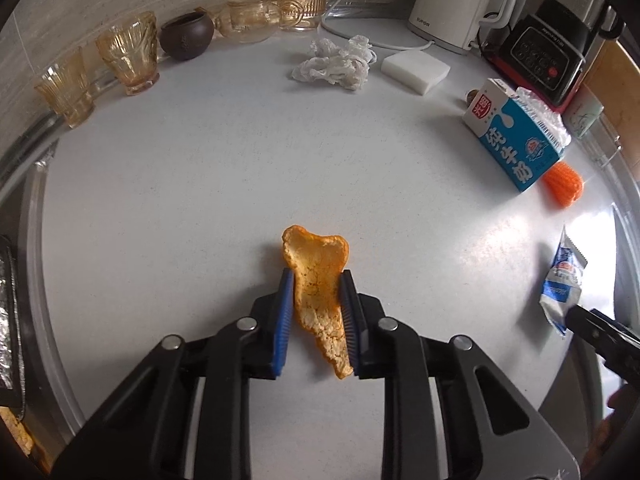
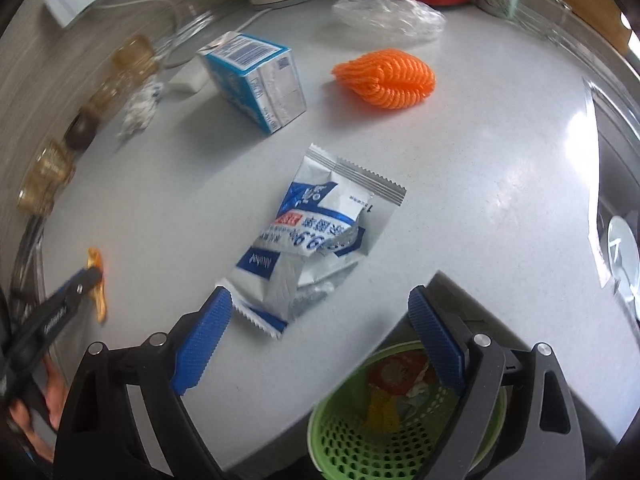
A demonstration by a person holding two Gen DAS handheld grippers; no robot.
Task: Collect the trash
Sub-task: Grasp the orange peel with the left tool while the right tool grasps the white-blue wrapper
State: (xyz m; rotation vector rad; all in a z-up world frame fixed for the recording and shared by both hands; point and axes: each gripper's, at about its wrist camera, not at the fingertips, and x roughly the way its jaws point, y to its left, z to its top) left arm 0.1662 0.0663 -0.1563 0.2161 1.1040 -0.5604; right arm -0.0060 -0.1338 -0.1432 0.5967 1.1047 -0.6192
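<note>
The left gripper [image 1: 316, 292] is squeezed shut on a piece of orange peel [image 1: 316, 280] that lies on the white counter [image 1: 180, 200]. The peel looks light and dry and a bit bendy, so a soft pinch across its thin middle should hold it. The right gripper [image 2: 320, 320] is wide open and holds nothing. It hangs just over a crinkled wrapper [image 2: 312, 240], which lies flat on the counter. The wrapper looks very light, thin and slippery, so pinching a puffed-up fold near its bottom edge seems best. A green bin [image 2: 360, 440] waits below the counter edge, with some trash inside
</note>
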